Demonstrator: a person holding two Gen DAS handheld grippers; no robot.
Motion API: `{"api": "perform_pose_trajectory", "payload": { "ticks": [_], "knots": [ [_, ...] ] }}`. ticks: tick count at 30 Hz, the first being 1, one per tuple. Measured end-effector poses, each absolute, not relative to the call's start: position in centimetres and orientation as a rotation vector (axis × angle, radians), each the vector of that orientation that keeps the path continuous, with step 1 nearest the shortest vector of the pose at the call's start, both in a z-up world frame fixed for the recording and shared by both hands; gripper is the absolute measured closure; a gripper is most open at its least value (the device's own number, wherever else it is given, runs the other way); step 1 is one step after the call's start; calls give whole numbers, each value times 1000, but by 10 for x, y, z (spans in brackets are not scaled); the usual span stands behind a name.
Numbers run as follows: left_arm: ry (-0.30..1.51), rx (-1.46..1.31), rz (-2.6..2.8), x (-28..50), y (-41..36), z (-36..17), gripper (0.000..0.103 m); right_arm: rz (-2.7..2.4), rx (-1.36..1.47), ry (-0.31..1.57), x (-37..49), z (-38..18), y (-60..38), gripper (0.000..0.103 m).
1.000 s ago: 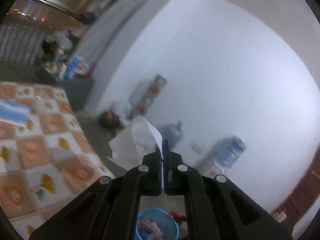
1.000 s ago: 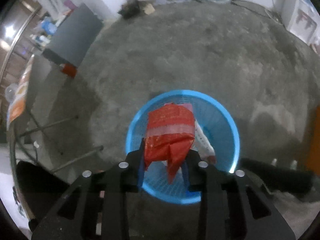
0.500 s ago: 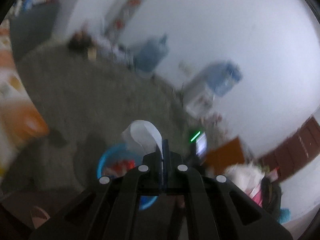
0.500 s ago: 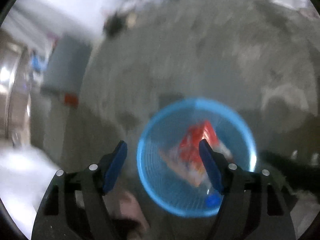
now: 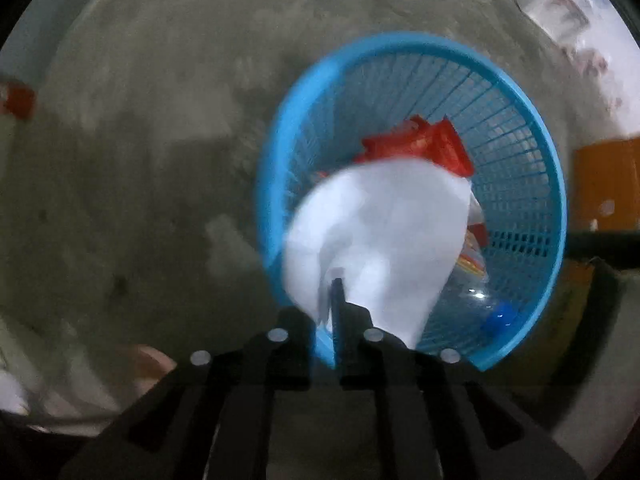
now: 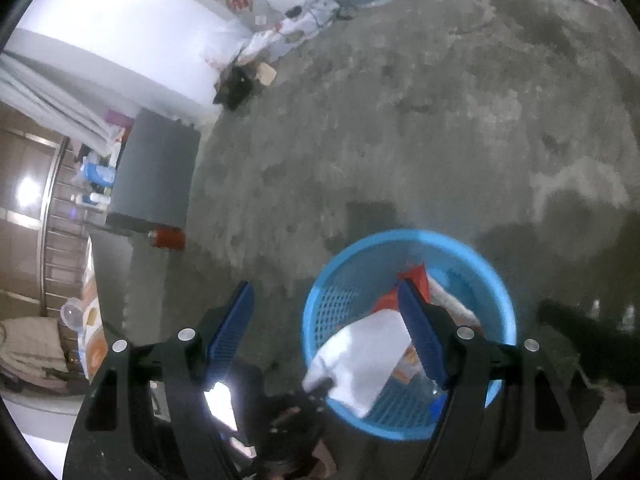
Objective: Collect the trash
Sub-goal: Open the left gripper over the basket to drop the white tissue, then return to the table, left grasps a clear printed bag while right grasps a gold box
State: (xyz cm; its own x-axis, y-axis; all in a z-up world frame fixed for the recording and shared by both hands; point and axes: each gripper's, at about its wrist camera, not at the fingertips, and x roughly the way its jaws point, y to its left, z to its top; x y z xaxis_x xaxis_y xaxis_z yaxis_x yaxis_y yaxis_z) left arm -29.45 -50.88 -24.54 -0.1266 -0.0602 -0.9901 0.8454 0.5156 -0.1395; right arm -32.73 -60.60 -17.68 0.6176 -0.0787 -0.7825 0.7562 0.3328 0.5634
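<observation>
Now the left gripper (image 5: pixel 334 304) is pointing down over the round blue plastic mesh basket (image 5: pixel 532 184) on the grey concrete floor (image 5: pixel 160 140), where a second ago it was up facing the white wall. Its jaws are opening, with the white crumpled paper tissue (image 5: pixel 380 232) still between them, a corner caught at the tips, the rest hanging inside the basket rim toward 12 o'clock. The red crinkled snack wrapper (image 5: pixel 420 144) is lying in the basket at 12 o'clock of the tissue; a second ago it was clamped in the right gripper (image 6: pixel 326 332), so that piece is already binned. In the right wrist view that gripper is standing wide open and empty, shifted toward 9 o'clock of the basket (image 6: pixel 400 240), with the tissue (image 6: pixel 360 356) showing just inside the rim. A blue bottle cap (image 5: pixel 500 318) is sitting at the basket's 5 o'clock side. Judging by this, the tissue drop is about finished and both tongs are getting free for more trash.
</observation>
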Motion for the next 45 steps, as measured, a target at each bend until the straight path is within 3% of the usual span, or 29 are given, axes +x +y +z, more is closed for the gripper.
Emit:
{"api": "perform_pose_trajectory", "payload": {
  "ticks": [4,13,17,21,25,30,35,41,44,45],
  "knots": [
    [1449,585,-991,-291,-495,-214,43,-606,1113,741,-324,-179,-604,32],
    [1063,329,-1087,-268,-431,-55,39,-613,1002,731,-315,-163,-595,32],
    [874,-6,-1146,-247,-315,50,35,-546,766,766,-288,-133,-567,32],
    [748,-183,-932,-210,-186,100,27,-444,536,748,-251,-95,-511,32],
    [665,-147,-538,-161,-56,109,22,-183,392,765,-191,-58,-439,32],
    [612,141,-79,-89,71,80,13,219,213,759,-111,-8,-324,26],
    [845,-148,-153,22,178,40,12,599,-40,780,-46,14,-188,24],
    [1007,-79,-30,81,187,2,12,760,-140,816,28,0,-79,19],
    [940,-77,36,84,186,-11,23,790,-182,851,63,-15,-46,19],
    [930,-9,12,81,178,-9,34,789,-193,874,76,-21,-31,19]
  ]
}}
